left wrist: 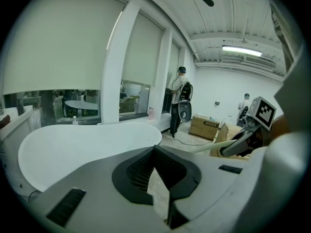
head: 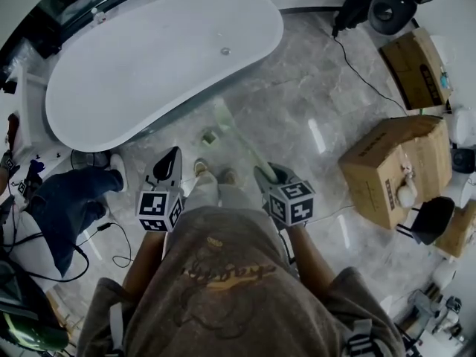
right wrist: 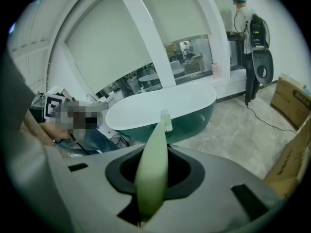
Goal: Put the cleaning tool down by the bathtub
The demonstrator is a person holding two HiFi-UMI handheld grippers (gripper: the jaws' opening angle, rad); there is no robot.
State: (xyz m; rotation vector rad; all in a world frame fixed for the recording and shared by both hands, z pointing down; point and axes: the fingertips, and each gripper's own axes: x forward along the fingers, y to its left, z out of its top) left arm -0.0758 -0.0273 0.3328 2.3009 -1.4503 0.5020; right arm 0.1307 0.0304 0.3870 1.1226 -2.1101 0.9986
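The white oval bathtub (head: pixel 149 58) stands on the marble floor ahead and to the left; it also shows in the left gripper view (left wrist: pixel 73 149) and the right gripper view (right wrist: pixel 160 106). The cleaning tool (head: pixel 238 136) is a long pale green brush (right wrist: pixel 151 174) with white bristles at its far tip. My right gripper (head: pixel 268 173) (right wrist: pixel 163 152) is shut on its handle, and the brush points toward the tub, above the floor. My left gripper (head: pixel 171 156) (left wrist: pixel 155 149) hangs beside it with its jaws closed together and nothing between them.
A seated person in blue jeans (head: pixel 67 199) is at the left beside the tub, with cables on the floor there. Cardboard boxes (head: pixel 394 166) stand at the right. A small greenish object (head: pixel 210 135) lies on the floor near the tub. Another person (right wrist: pixel 248 28) stands farther back.
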